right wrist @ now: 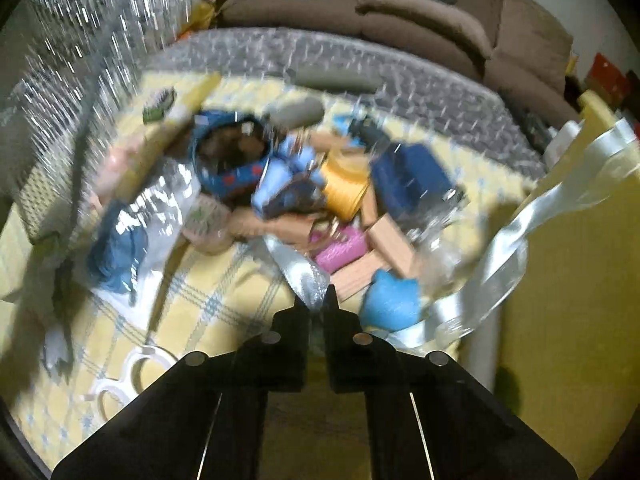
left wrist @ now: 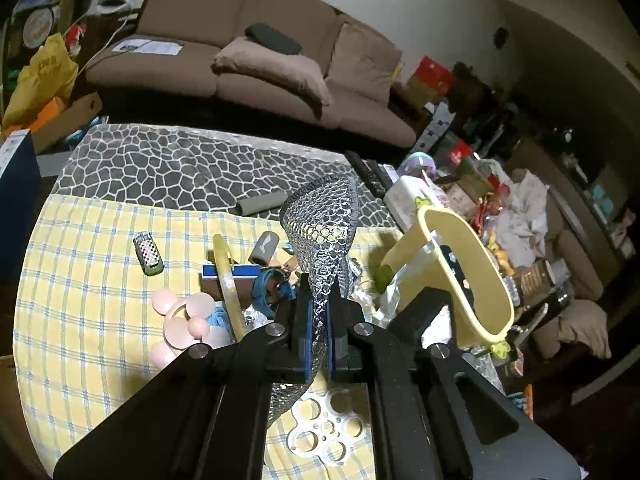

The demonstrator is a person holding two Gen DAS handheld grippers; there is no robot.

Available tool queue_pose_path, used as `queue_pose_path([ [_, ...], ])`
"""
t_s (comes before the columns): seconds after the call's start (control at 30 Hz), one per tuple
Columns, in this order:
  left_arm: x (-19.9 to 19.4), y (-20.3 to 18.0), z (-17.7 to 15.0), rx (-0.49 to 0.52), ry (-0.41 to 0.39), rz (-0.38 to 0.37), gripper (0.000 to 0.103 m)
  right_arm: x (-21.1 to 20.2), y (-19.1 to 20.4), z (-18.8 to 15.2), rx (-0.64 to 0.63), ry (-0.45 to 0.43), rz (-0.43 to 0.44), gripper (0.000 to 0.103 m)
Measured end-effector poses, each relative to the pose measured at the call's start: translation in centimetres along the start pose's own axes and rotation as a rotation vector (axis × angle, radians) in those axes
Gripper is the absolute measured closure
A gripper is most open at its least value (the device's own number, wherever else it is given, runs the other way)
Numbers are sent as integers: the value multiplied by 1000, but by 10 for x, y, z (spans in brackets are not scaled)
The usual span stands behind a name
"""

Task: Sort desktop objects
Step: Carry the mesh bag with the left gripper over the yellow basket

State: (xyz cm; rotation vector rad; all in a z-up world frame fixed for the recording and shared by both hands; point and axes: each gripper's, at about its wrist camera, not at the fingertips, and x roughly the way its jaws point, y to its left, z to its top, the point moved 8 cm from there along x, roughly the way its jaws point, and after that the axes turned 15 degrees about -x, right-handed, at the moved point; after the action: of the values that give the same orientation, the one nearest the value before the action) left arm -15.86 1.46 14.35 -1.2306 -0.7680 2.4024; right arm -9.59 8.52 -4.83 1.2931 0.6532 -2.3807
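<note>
In the left wrist view my left gripper (left wrist: 316, 312) is shut on a strip of grey mesh netting (left wrist: 320, 232) that stands up from its blue pads and curls over the table. The right wrist view is blurred. My right gripper (right wrist: 316, 300) points down at a heap of small objects, and its black fingertips pinch the corner of a crinkled clear plastic wrapper (right wrist: 302, 272). A blue soft toy (right wrist: 390, 300) lies just right of those fingertips. The mesh netting (right wrist: 60, 60) fills the upper left of that view.
A yellow plaid cloth (left wrist: 100, 280) covers the table. On it lie a toy car (left wrist: 148, 254), a pink toy (left wrist: 184, 320), a white ring-holed plate (left wrist: 324, 428), a yellow spool (right wrist: 346, 188) and a pink item (right wrist: 340, 248). A yellow bin (left wrist: 464, 276) with a clear liner (right wrist: 520, 248) stands right. A brown sofa (left wrist: 260, 52) is behind.
</note>
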Motion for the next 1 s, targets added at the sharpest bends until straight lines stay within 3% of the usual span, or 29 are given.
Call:
queue_pose_path([
  [0.3,-6,-36,3,16,-3,-30,98,-94,-38,33,21,-144,-61,98],
  [0.57,-3,-108,15,81,-2,-76,98,-175,-100,45,97,-235,-114,98],
  [0.73,11,-161,15,128,11,-111,98,-202,-145,24,148,-233,-179,98],
  [1.0,48,-245,2,175,61,-172,98,-213,-211,-44,248,-172,-261,98],
])
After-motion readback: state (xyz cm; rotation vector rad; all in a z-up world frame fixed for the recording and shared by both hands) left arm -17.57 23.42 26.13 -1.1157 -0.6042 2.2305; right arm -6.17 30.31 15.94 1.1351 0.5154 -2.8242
